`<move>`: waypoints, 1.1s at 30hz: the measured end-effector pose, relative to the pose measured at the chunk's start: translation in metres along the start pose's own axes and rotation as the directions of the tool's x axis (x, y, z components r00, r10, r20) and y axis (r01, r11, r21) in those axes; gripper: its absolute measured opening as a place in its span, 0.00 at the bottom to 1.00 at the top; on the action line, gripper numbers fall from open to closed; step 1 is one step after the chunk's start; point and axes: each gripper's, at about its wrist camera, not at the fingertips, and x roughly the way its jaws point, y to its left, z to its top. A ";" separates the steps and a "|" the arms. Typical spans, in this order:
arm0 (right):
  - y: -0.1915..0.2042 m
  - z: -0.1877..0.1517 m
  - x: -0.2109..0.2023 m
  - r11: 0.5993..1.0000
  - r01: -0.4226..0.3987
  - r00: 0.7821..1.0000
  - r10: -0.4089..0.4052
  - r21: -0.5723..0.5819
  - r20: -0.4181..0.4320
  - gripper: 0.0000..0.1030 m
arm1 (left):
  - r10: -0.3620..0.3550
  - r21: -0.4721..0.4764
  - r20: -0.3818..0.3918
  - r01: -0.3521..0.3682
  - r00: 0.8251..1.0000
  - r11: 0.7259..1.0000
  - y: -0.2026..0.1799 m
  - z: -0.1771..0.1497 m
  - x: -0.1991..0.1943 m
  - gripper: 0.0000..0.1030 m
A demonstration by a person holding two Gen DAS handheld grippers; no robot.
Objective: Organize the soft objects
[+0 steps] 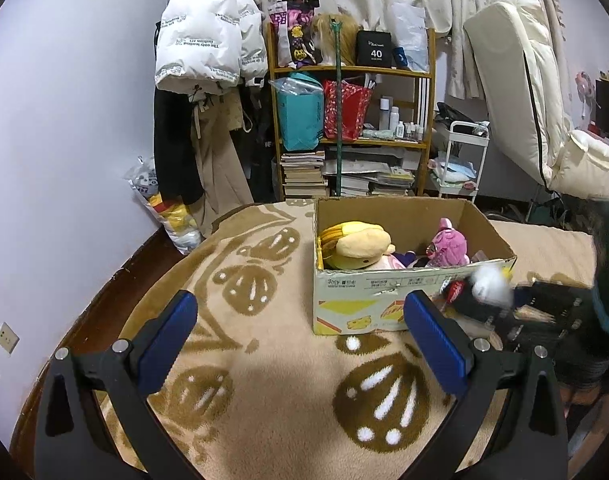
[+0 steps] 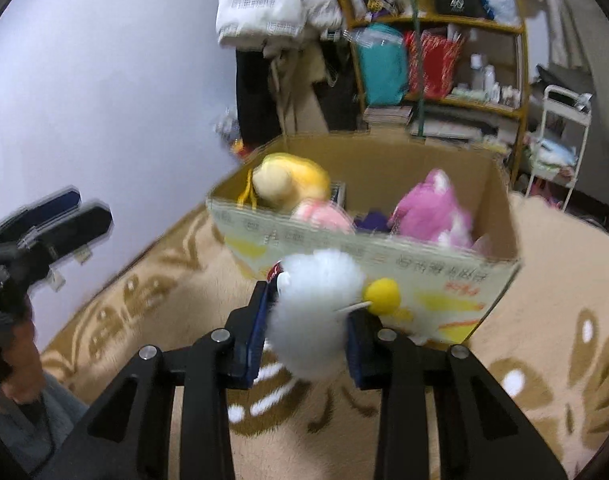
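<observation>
The right tongs [image 2: 308, 340] hold a white plush [image 2: 316, 312] with a yellow pompom, squeezed at its body just in front of the near wall of the box [image 2: 384, 256], which stands on the rug [image 1: 264, 360] and already has 3 or so toys inside; the left tongs [image 1: 300, 344] are wide and hold nothing. I think the plush is very light and soft, so a grip at the middle of the body is good, but the fluff can slip. The box rim is higher than the plush now, so it must go up over this edge, and there is free room in the middle of the box and open rug around.
</observation>
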 end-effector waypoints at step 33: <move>-0.015 0.057 -0.074 0.991 0.133 0.980 -0.129 -0.018 0.150 0.88 | 0.047 -0.016 0.092 -0.045 0.995 0.999 0.001 -0.003 -0.052 0.99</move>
